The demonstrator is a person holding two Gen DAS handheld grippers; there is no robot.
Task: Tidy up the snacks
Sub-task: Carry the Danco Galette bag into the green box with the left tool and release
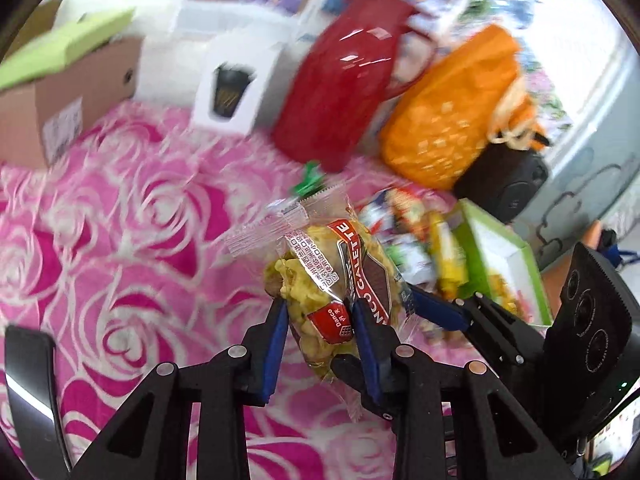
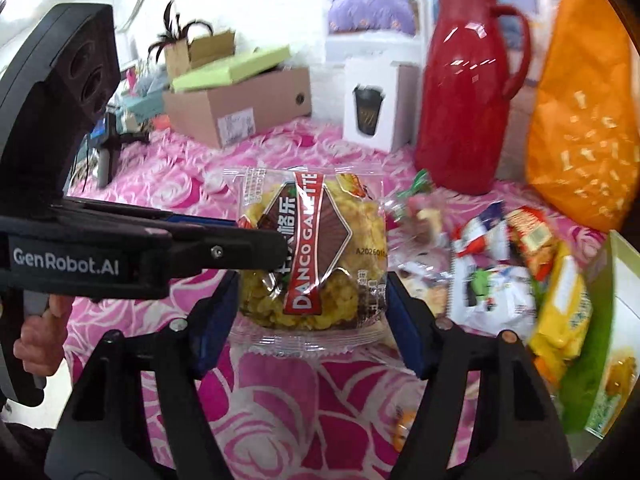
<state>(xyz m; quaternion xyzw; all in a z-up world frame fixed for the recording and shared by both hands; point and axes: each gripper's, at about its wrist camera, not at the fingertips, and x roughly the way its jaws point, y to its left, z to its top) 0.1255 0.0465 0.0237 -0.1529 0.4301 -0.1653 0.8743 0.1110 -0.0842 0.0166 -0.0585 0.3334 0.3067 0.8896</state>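
Observation:
A clear packet of yellow galette snack (image 1: 320, 280) with a red and brown label hangs above the pink rose tablecloth (image 1: 120, 240). My left gripper (image 1: 318, 308) is shut on its lower part, blue pads pressing both sides. In the right wrist view the same packet (image 2: 312, 248) faces me, and the left gripper (image 2: 260, 240) reaches in from the left, clamped on its edge. My right gripper (image 2: 312, 284) is open, one finger on each side of the packet. One of its blue fingers (image 1: 436, 312) shows beside the packet's right edge.
A heap of mixed snack packets (image 2: 500, 264) lies to the right, beside a green-edged box (image 2: 600, 360). Behind stand a red jug (image 2: 464, 100), an orange bag (image 2: 584, 120), a white cup box (image 2: 372, 108) and a cardboard box (image 2: 240, 108). A hand (image 2: 40, 340) grips the left gripper's handle.

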